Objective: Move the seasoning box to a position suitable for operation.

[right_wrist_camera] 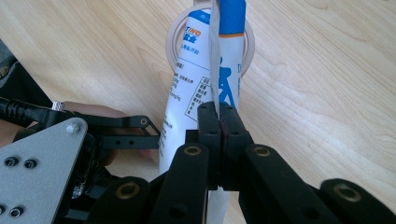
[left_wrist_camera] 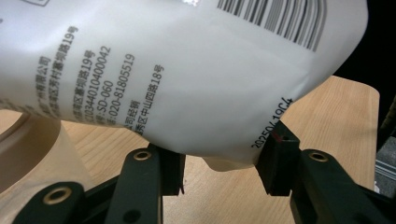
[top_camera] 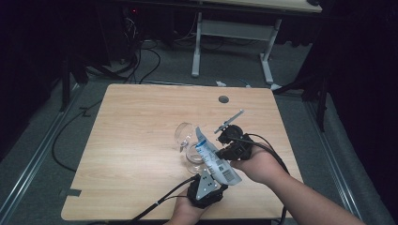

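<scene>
A white pouch (top_camera: 213, 158) with a blue top and a barcode hangs tilted over the front middle of the wooden table (top_camera: 141, 122). Its blue end (right_wrist_camera: 232, 18) points down toward a clear glass (top_camera: 187, 140), whose round rim (right_wrist_camera: 252, 44) lies behind it. My left gripper (top_camera: 215, 177) comes in from the front edge. Its pads press both sides of the pouch's bulging bottom (left_wrist_camera: 187, 70), so the left gripper (left_wrist_camera: 224, 163) is shut on it. My right gripper (top_camera: 218, 151) reaches in from the right. The right gripper (right_wrist_camera: 218, 121) pinches the pouch's thin side seam (right_wrist_camera: 215, 56), shut.
A small round hole (top_camera: 223, 99) sits in the table's far right part. Beyond the table stands another desk on white legs (top_camera: 197, 47), with cables (top_camera: 141, 65) on the grey floor. The left gripper's grey plate (right_wrist_camera: 42, 158) is close beside my right jaws.
</scene>
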Demonstrator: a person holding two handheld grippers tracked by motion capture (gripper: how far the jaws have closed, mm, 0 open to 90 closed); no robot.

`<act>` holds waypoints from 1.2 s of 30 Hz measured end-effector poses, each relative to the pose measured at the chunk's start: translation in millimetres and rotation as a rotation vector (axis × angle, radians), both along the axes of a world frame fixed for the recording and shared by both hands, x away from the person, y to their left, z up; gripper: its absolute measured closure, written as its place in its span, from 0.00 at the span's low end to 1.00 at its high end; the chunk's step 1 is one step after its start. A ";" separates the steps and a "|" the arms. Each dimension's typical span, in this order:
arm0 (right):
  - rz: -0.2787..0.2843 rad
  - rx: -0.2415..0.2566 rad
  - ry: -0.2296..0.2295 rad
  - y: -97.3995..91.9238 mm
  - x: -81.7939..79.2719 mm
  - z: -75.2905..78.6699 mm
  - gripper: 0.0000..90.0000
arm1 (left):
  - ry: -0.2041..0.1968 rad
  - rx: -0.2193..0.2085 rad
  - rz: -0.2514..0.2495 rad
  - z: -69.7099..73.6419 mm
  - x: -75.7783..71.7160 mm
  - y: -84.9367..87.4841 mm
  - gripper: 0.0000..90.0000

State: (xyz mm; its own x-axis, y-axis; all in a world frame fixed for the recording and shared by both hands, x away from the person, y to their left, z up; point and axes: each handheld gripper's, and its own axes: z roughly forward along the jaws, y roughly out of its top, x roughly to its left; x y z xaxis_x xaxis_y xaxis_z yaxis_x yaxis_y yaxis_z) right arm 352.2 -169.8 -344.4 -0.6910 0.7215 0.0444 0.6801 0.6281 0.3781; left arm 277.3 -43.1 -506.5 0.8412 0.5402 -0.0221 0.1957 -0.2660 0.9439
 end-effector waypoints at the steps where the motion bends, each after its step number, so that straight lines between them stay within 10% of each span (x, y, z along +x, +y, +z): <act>1: 0.000 0.000 0.000 0.0 0.0 0.0 1.00 | -0.003 0.003 0.001 0.1 0.0 0.1 0.65; 36: 0.034 -0.022 -0.024 6.3 6.6 4.0 1.00 | -0.026 0.005 -0.015 7.1 -2.9 -5.6 0.62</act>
State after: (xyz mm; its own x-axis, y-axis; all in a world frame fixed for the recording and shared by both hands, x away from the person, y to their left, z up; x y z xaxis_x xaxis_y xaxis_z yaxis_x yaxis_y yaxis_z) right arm 358.9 -163.5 -340.4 -0.7157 0.6983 0.0119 0.6491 0.6589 0.3801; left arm 274.5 -48.7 -499.4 0.8495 0.5276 0.0025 0.1669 -0.2732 0.9474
